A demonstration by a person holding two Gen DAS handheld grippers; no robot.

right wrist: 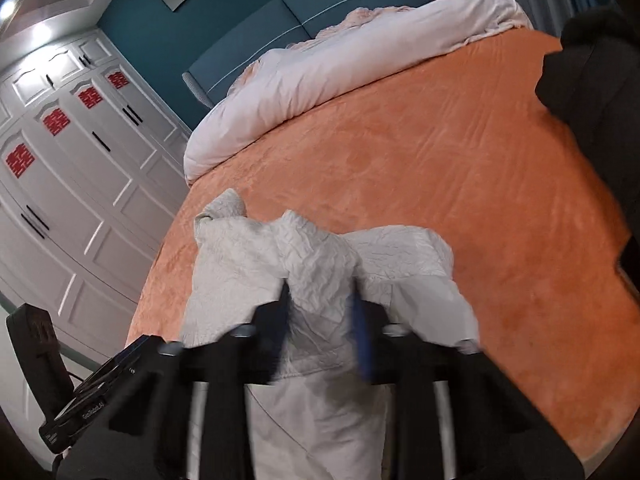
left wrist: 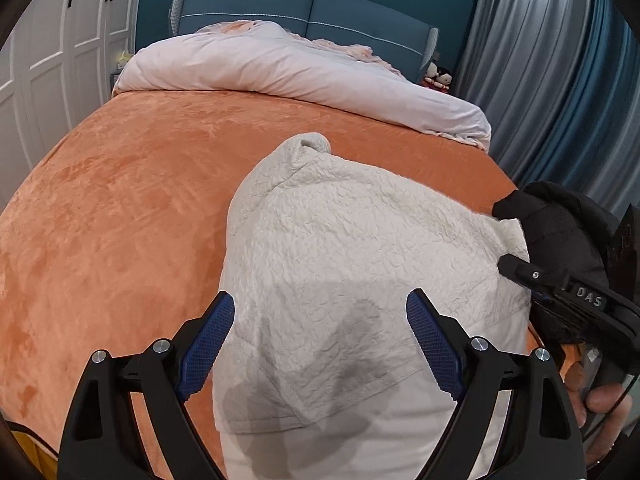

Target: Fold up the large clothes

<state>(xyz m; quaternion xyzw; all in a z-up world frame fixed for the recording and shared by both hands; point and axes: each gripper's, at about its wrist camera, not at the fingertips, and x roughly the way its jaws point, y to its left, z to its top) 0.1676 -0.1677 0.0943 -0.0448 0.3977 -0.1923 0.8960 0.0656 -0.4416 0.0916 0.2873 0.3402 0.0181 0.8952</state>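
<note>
A white crinkled garment lies partly folded on the orange bedspread. My left gripper is open and empty, its blue pads hovering over the garment's near part. My right gripper is blurred by motion and pinches a raised fold of the garment between its blue pads. In the left wrist view the right gripper sits at the garment's right edge, held by a hand in a black sleeve.
A rolled pale pink duvet lies across the far end of the bed before a blue headboard. White wardrobes stand to the left, grey curtains to the right. The bed edge is near me.
</note>
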